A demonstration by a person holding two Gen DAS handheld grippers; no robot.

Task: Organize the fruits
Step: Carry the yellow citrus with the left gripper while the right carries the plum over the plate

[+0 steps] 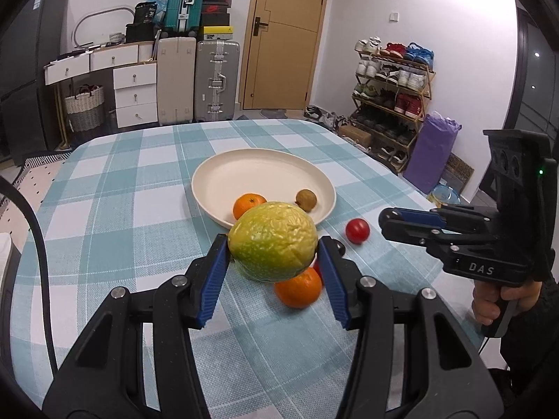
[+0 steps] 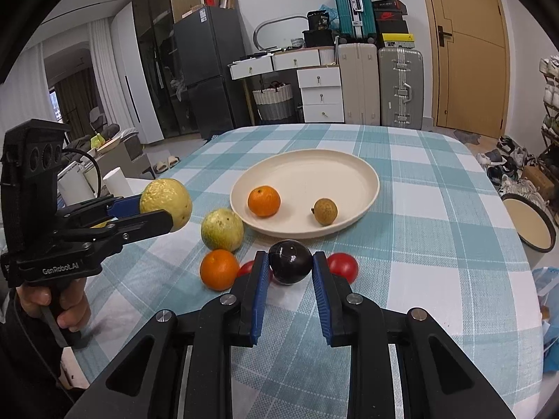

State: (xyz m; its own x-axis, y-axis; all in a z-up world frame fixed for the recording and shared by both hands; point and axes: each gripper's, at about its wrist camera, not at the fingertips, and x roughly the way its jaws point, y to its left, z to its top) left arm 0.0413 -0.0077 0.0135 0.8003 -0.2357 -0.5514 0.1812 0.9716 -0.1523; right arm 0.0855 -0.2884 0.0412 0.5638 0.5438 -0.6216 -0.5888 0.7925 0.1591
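Tongs on the left (image 1: 272, 244) clamp a yellow-green guava (image 1: 273, 241) lifted clear of the checked table (image 1: 104, 209), near the cream plate (image 1: 223, 171). Right tongs (image 2: 290, 262) pinch a dark plum (image 2: 290, 261) low over the cloth. On the plate lie a mandarin (image 2: 264, 201) and a longan (image 2: 325, 211); beside it rest another guava (image 2: 222, 229), an orange (image 2: 219, 269) and a red tomato (image 2: 344, 266).

free: far half of plate (image 2: 335, 164) | blocked: orange (image 2: 219, 269), green fruit (image 2: 222, 229) before near rim
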